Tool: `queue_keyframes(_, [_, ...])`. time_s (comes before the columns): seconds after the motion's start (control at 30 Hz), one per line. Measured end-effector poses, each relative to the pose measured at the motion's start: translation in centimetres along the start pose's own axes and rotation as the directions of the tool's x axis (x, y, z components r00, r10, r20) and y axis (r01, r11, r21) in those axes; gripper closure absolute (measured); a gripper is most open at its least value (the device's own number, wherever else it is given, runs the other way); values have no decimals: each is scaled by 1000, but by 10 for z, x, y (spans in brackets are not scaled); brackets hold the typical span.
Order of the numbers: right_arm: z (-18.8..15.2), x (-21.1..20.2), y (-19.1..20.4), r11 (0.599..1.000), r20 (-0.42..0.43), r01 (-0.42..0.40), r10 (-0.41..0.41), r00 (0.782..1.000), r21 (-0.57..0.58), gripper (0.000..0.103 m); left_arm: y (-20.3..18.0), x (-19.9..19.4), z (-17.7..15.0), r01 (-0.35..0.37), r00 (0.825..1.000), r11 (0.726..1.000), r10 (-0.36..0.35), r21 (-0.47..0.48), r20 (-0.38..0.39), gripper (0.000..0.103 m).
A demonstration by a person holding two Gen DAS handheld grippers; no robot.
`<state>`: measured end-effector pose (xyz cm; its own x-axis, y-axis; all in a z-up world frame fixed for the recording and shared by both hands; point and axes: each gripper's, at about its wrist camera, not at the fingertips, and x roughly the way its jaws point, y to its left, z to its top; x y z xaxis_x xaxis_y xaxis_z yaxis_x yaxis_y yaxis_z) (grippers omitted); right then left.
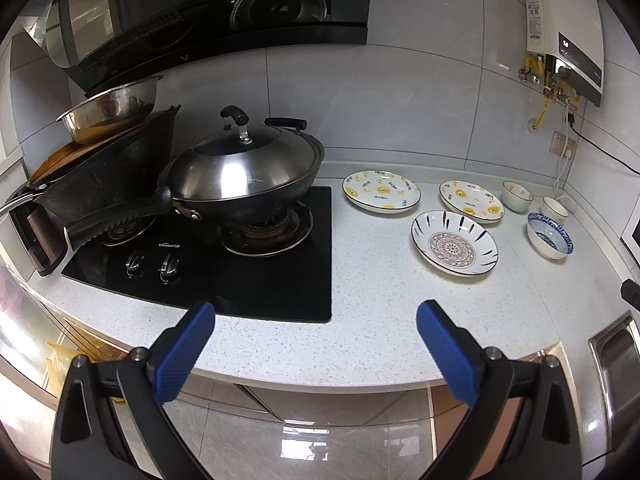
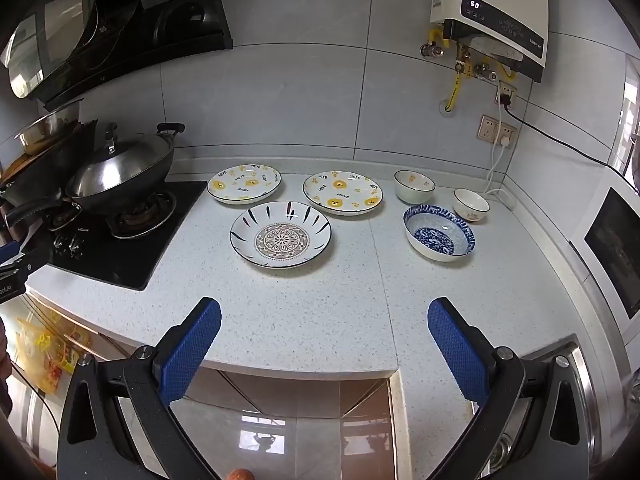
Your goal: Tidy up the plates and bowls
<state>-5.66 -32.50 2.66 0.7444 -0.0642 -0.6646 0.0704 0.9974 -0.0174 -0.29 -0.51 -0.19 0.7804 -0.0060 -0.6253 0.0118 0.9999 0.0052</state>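
From the left wrist, the left gripper [image 1: 316, 318] hangs wide open and empty over the counter edge beside the stove [image 1: 224, 256], the dishes well right of it.

From the right wrist, the right gripper [image 2: 324, 316] is likewise spread and empty; right of the stove lie three plates, the mandala plate [image 2: 281, 234] nearest, with three bowls beyond, including the blue bowl [image 2: 439, 233], all apart, probably laid out for stacking.

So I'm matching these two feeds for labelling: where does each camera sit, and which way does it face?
Left wrist: on the left gripper, open, angled down at the stove and lidded wok; dishes off right.
Right wrist: on the right gripper, open, angled down at the mandala plate and blue bowl.
Shared: counter, all dishes, wok, water heater.
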Motion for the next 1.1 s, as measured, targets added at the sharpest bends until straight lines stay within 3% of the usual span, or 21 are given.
queue_keyframes(1.1, [-3,0,-1,1000,-8,-2,2,1000,-10,1,-6,-5,-3,9,1000,1000,-9,6,-4,1])
